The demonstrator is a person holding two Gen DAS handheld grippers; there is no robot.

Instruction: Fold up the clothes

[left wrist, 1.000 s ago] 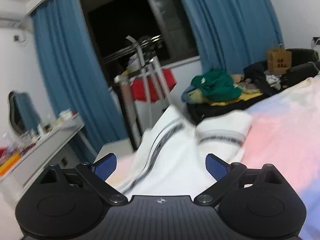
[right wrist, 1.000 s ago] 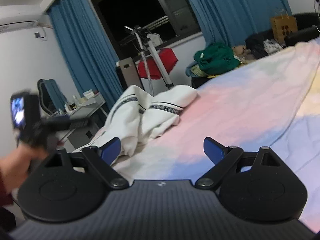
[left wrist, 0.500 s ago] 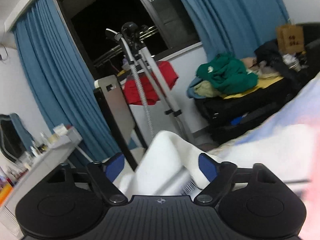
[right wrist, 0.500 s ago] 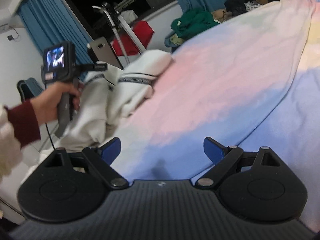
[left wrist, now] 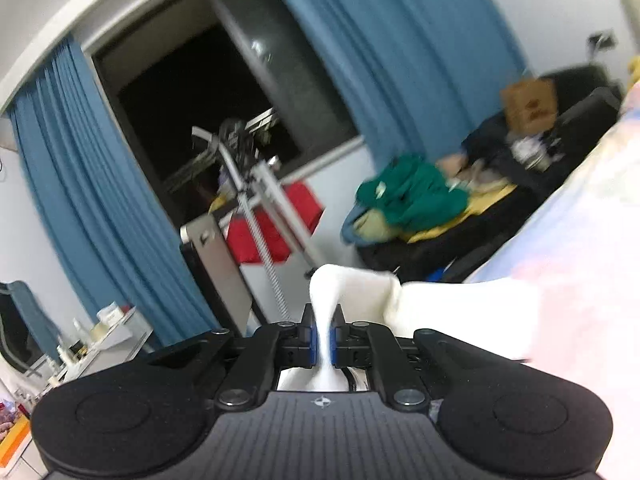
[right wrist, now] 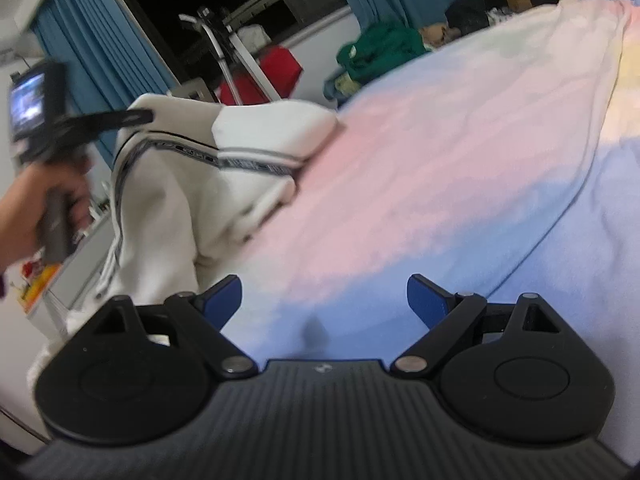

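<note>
Right wrist: crumpled white striped garment.

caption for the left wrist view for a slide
Left gripper shut on a fold of the white garment at the bed's edge.

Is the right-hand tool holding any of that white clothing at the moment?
No, the right gripper is wide open over the pastel bedsheet, with the white garment lying apart, off to its left.

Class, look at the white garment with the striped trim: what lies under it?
The white garment rests on the pastel bedspread, its lower part hanging over the bed's edge. The left gripper pinches a fold of it. Whatever lies beneath the heaped cloth is covered.
</note>
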